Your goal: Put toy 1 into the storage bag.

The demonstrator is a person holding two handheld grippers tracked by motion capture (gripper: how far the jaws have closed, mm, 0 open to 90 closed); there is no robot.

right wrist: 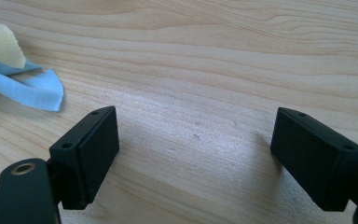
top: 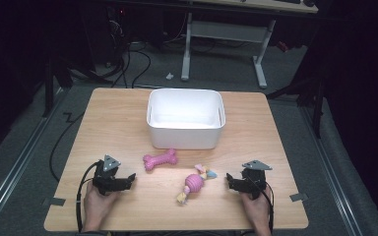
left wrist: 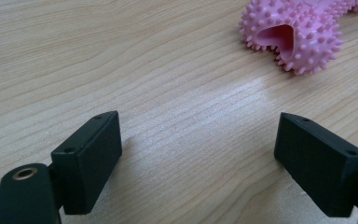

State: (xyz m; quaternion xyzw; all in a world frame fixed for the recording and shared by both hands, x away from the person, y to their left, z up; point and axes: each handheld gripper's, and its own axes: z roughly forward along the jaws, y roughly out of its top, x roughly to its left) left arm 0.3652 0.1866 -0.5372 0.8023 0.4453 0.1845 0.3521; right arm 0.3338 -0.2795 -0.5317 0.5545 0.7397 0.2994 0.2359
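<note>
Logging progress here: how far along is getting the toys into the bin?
Nothing looks done: the white bin looks empty. Nothing is in hand: the left gripper and the right gripper are open over bare wood. Left: the pink bone and the rope toy, both on the table.

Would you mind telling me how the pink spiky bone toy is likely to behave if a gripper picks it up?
The pink spiky bone toy looks like soft rubber, so it would probably flex slightly. Its nubs should give grip rather than slip. The hollow end suggests it is light, and its knobbed ends make rolling unlikely.
</note>
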